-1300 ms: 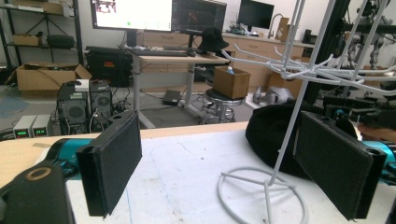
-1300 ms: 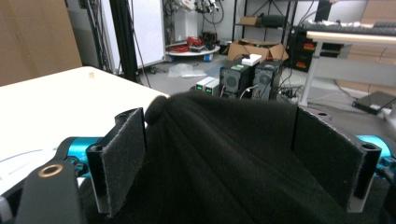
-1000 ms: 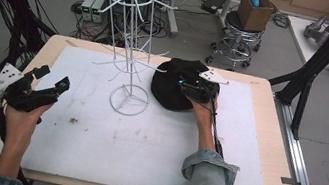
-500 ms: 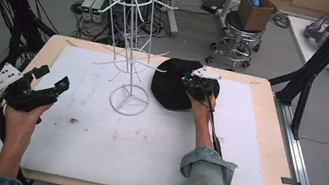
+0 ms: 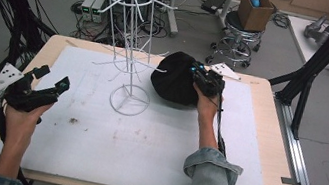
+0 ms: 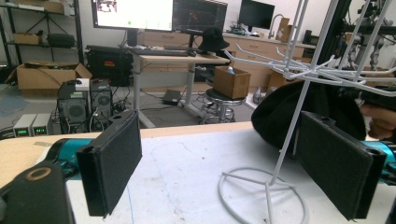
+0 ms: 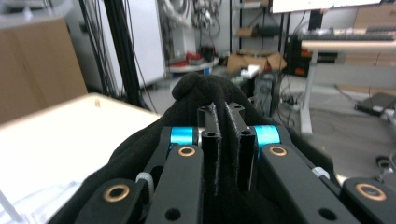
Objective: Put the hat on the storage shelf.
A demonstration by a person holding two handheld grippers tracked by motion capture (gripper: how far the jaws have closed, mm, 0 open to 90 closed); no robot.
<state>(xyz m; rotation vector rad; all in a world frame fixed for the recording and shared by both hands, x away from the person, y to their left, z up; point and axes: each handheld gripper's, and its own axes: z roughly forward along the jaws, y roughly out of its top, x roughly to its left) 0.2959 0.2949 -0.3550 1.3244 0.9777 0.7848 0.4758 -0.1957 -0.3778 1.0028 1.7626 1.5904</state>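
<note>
Left gripper: held in the left hand above the worktop's left edge, fingers released and spread wide, pointing toward the rack's foot.

White mat: covers most of the worktop; a small dark speck cluster lies left of centre.

White wire rack: upright, just left of the worktop's middle toward the far edge; ring base on the mat, pegs radiating in two tiers.

Black fabric item: soft, mounded, probably a hat; rests on the mat near the far edge, just right of the rack. Long axis roughly left to right across the worktop; which way it faces cannot be told.

Right gripper: at the fabric's right side, fingers clenched on a fold of the black fabric, a thin gap between the pads.
</note>
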